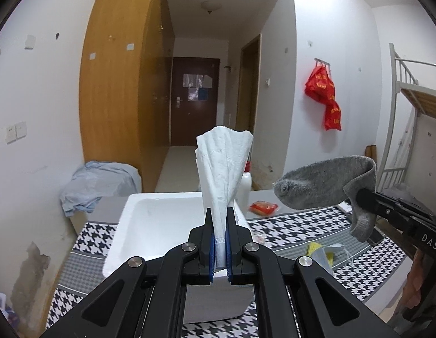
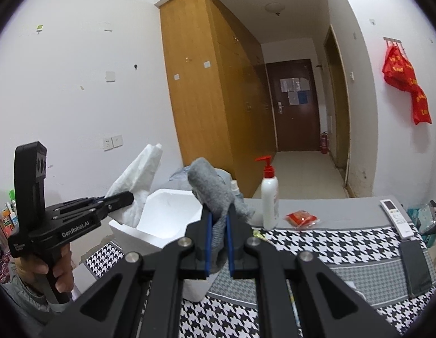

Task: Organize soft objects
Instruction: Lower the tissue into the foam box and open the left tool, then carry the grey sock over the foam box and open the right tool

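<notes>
Left gripper (image 1: 220, 217) clamped on a white tissue (image 1: 223, 169), pinched low so the sheet fans up past the tips. Right gripper (image 2: 218, 225) clamped on a grey sock (image 2: 210, 188), the toe end flopping over the tips and a fold hanging down between the jaws. Both items are off the table, carried in the air. Landmark: the white foam box (image 1: 153, 219) on the houndstooth cloth (image 1: 316, 256). In the left view the tissue sits over the box's right rim, gripper just short of the near wall. In the right view the sock hangs at the box's right side, near the rim, not clearly over the opening. The left tool with the tissue shows left of the box there. Step in hand, as I read it: both soft things picked, transport to the box, drop not yet done; the box looks empty from what shows. Next move calls for bringing each gripper over the opening, tipping down a bit and letting go. The tissue is light and may cling to a pad or drift, so release low inside the walls. The sock is bulkier and should drop clean if its hanging fold clears the rim. Other stuff right of the box: pump bottle (image 2: 270, 197), red packet (image 2: 302, 218), remote (image 2: 395, 218), and a face mask with a yellow bit (image 1: 327, 253) lying on the cloth nearer the right tool, likely also to be sorted. A blue garment (image 1: 96, 186) lies heaped behind the box to its left.
</notes>
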{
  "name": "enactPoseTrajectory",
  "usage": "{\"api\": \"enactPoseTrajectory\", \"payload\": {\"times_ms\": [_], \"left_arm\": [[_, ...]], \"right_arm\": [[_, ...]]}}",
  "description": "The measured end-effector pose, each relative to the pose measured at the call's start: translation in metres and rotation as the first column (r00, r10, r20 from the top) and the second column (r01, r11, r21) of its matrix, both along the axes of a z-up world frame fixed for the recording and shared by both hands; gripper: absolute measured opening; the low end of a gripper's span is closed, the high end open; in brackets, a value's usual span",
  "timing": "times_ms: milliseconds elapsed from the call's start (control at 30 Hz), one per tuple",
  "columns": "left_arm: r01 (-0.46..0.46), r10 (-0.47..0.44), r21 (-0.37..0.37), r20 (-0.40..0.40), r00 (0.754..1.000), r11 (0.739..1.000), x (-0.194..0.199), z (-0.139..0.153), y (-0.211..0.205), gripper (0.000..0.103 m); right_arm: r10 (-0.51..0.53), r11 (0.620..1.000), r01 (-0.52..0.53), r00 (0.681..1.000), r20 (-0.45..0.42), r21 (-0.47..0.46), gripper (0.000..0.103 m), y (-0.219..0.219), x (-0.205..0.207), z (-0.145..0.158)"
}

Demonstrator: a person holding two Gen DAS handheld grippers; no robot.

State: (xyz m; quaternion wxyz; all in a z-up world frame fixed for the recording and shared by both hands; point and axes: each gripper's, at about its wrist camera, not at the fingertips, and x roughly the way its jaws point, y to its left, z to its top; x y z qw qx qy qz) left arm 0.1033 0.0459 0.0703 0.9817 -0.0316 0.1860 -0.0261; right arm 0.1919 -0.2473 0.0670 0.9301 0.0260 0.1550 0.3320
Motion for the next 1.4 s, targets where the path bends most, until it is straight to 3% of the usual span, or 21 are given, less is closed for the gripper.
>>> {"api": "enactPoseTrajectory", "payload": {"times_ms": [233,333,600,867,933,967,1000,1067,1200,1400], "left_arm": [[-0.045,0.044,-0.012,-0.026,0.999,0.999,0.010,-0.004,0.017,0.006],[-0.042,0.042,0.015,-0.029,0.999,0.999,0.018,-0.005,0.017,0.006],[-0.060,0.061,0.012,-0.097,0.993,0.998,0.041,-0.017,0.029,0.006],[-0.033,0.035,0.014,-0.125,0.992,0.999,0.057,-0.025,0.029,0.009],[-0.030,0.032,0.015,-0.132,0.991,0.999,0.060,-0.027,0.030,0.016],[-0.024,0.026,0.015,-0.130,0.991,1.000,0.059,-0.027,0.031,0.028],[-0.017,0.019,0.019,-0.126,0.992,1.000,0.058,-0.026,0.031,0.047],[-0.018,0.019,0.012,-0.105,0.994,1.000,0.054,-0.025,0.032,0.066],[-0.019,0.020,0.008,-0.048,0.999,1.000,0.043,-0.022,0.036,0.091],[-0.092,0.092,-0.007,0.003,0.996,0.996,0.027,-0.021,0.045,0.102]], "right_arm": [[0.026,1.000,-0.027,0.999,-0.017,-0.011,0.011,0.017,0.008,0.002],[0.032,0.999,-0.032,0.999,-0.004,-0.007,0.011,0.017,0.009,0.005],[0.026,1.000,-0.026,1.000,-0.004,-0.009,0.011,0.027,0.019,0.007],[0.018,1.000,-0.018,1.000,-0.019,-0.008,0.011,0.031,0.028,0.003],[0.013,1.000,-0.013,1.000,-0.024,-0.013,0.011,0.033,0.031,0.002],[0.012,1.000,-0.012,1.000,-0.027,-0.013,0.011,0.034,0.032,0.001],[0.010,1.000,-0.011,0.999,-0.031,-0.015,0.011,0.034,0.033,0.001],[0.007,1.000,-0.008,0.999,-0.035,-0.019,0.012,0.037,0.035,0.001],[-0.001,1.000,0.000,0.999,-0.043,-0.023,0.012,0.041,0.037,0.000],[0.008,1.000,-0.009,0.999,-0.042,-0.021,0.012,0.045,0.035,0.000]]}}
